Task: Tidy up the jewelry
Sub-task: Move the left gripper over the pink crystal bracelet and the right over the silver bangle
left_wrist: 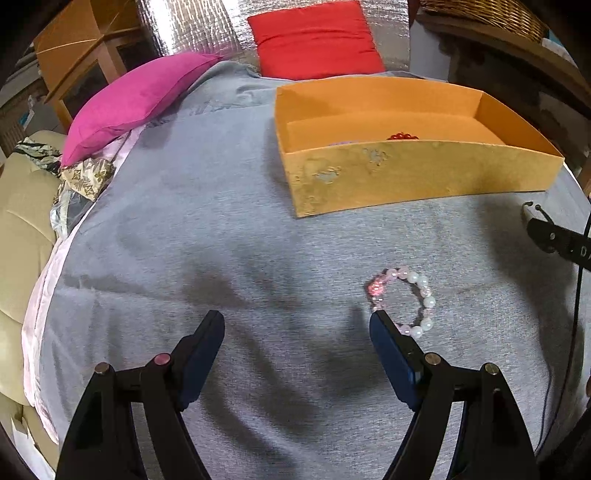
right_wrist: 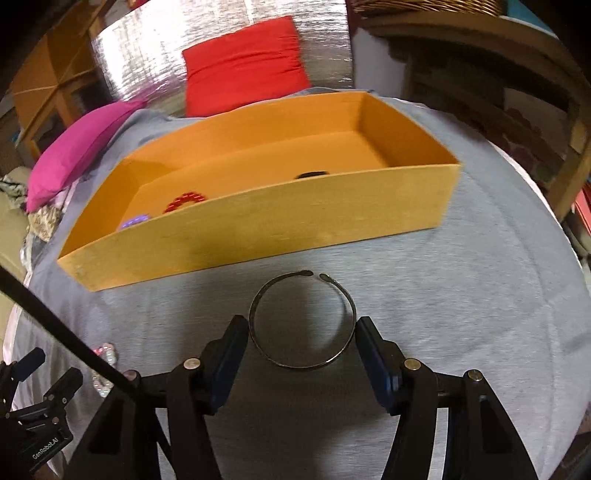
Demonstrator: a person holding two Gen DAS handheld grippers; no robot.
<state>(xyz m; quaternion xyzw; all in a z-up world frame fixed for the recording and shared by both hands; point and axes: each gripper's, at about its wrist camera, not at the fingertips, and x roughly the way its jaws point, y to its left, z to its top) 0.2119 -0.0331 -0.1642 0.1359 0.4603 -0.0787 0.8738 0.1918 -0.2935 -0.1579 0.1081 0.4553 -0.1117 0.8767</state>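
A dark metal open bangle (right_wrist: 295, 365) sits between the pads of my right gripper (right_wrist: 301, 321), which is shut on its two sides just above the grey cloth, in front of the orange box (right_wrist: 258, 229). The bangle looks sharp while the background is blurred. Inside the box lie a red bead bracelet (right_wrist: 184, 199), a purple piece (right_wrist: 135, 221) and a black piece (right_wrist: 312, 174). My left gripper (left_wrist: 295, 315) stands wide open over bare cloth. A pink and white bead bracelet (left_wrist: 428, 301) lies right beside its right fingertip, outside the jaws. The orange box (left_wrist: 406, 177) is beyond it.
The grey cloth (left_wrist: 221, 221) covers a rounded surface. A magenta cushion (left_wrist: 136, 99) and a red cushion (left_wrist: 314, 40) lie at its far side. A beige seat (left_wrist: 18, 229) is on the left, wooden furniture and a wicker basket (left_wrist: 487, 14) on the right.
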